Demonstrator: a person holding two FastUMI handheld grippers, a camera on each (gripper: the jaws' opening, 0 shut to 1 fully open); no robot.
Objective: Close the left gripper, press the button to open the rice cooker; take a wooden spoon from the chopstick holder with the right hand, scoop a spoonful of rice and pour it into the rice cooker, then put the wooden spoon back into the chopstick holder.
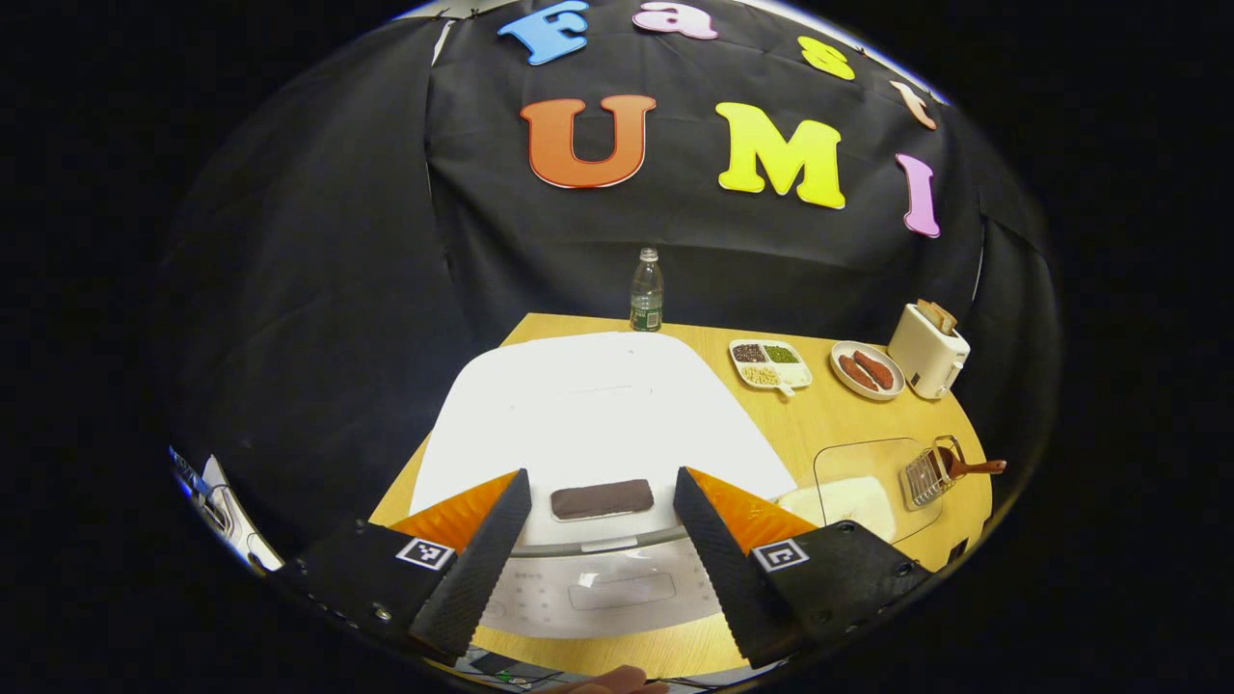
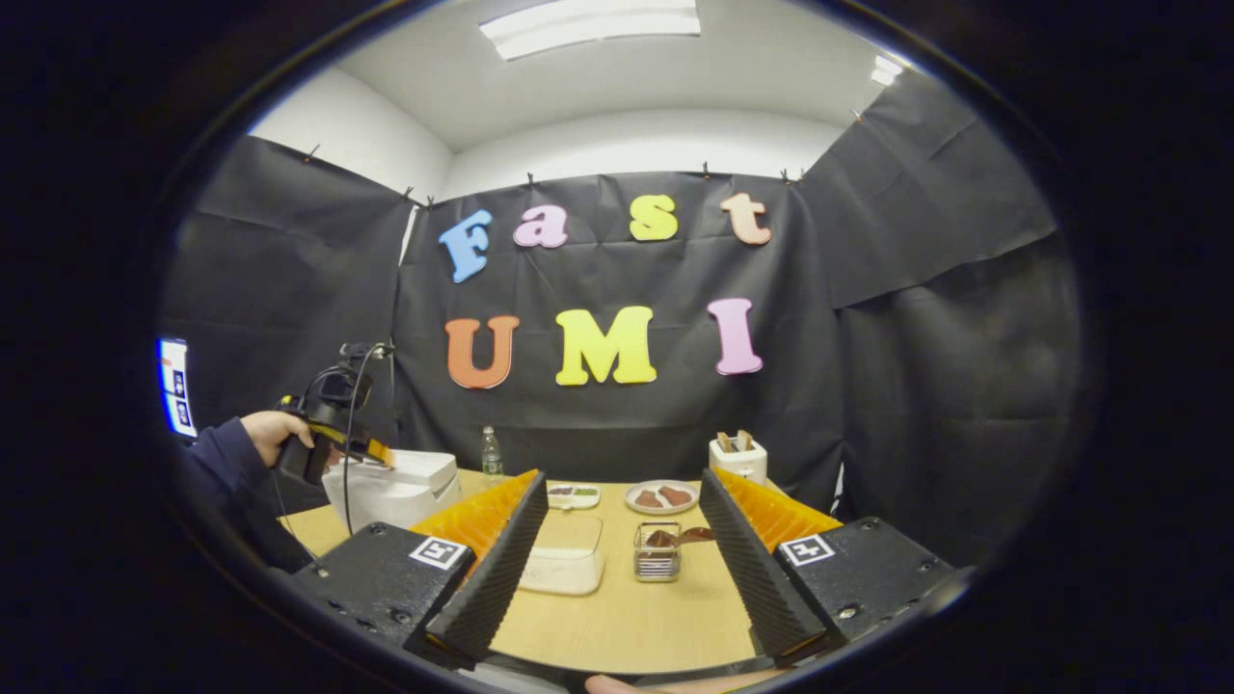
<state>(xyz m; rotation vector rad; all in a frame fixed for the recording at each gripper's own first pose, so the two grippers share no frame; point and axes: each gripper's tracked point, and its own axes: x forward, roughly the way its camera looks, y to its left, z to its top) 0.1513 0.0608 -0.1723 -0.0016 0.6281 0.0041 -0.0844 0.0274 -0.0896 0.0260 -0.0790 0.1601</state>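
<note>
My left gripper [image 1: 600, 540] hangs over the white, rounded rice cooker [image 1: 588, 424], its two fingers spread wide with nothing between them; the cooker's dark rectangular button [image 1: 602, 498] lies in the gap below, untouched, and the lid is down. My right gripper [image 2: 617, 569] is held low and level above the near edge of the light wooden desk [image 2: 627, 617], fingers equally wide apart and holding nothing.

From the right gripper view I see my other hand [image 2: 273, 431] in a dark sleeve, gripping the left gripper's handle and tilting it down onto the cooker [image 2: 390, 489] at the desk's left side.

Between my right fingers stands one small wire-mesh chopstick holder [image 2: 657, 551] with one brown wooden spoon [image 2: 686, 535] leaning out of it, handle to the right. Just left of it sits one clear lidded box of white rice [image 2: 564, 564].

Farther back, one each: a white divided dish of beans [image 2: 573, 496], a round white plate with two reddish sausages [image 2: 661, 497], a white toaster with two slices of bread up [image 2: 737, 457], and a clear plastic bottle with a green label [image 2: 492, 453].

The left gripper view looks down on the cooker's top and button; the right gripper view gives its side and the fluorescent ceiling light [image 2: 590, 21].
</note>
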